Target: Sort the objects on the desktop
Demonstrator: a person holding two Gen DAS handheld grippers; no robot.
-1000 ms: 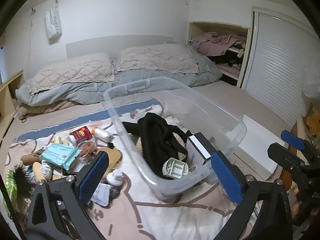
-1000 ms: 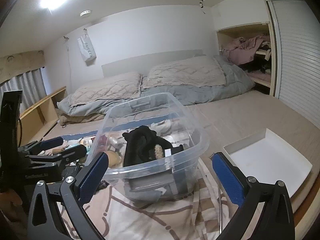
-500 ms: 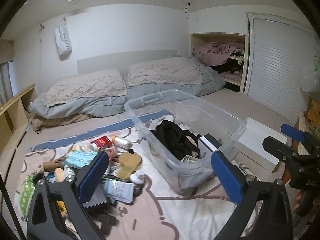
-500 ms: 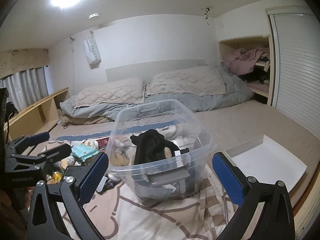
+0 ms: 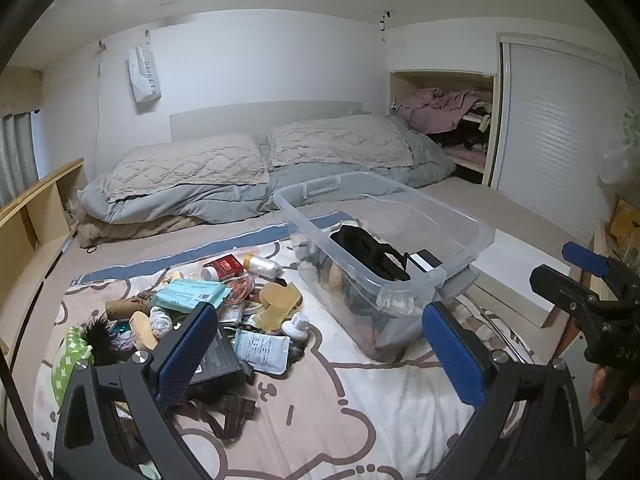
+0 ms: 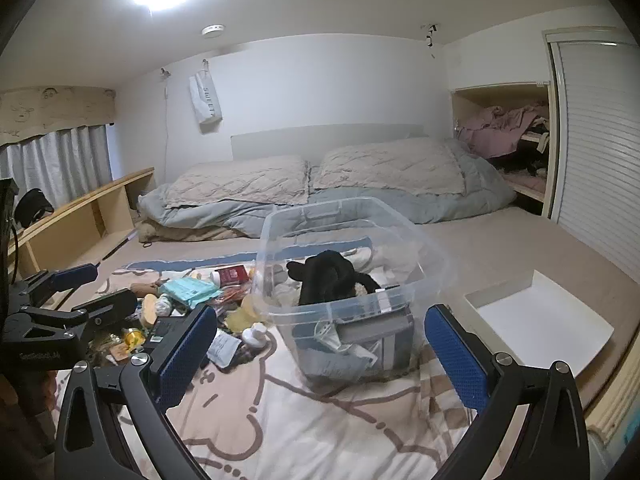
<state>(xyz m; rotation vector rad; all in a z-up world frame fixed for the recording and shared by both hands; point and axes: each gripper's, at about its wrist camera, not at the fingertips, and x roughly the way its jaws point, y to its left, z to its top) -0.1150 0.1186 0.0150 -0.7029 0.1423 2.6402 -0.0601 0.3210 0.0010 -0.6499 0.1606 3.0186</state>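
A clear plastic bin stands on a patterned blanket and holds a black garment, a grey box and other items. To its left lies a pile of small objects: a teal pack, a red box, a white bottle, pouches. My left gripper is open and empty, held back above the blanket before the pile and bin. My right gripper is open and empty, facing the bin's near end. Each gripper shows at the edge of the other's view.
A white lid or tray lies right of the bin. Pillows and a grey duvet fill the back of the bed. A wooden shelf runs along the left; a closet with clothes is at the back right.
Both grippers have drawn back and up from the bin, so it looks smaller and farther. More of the pile and the room shows. Both stay open.
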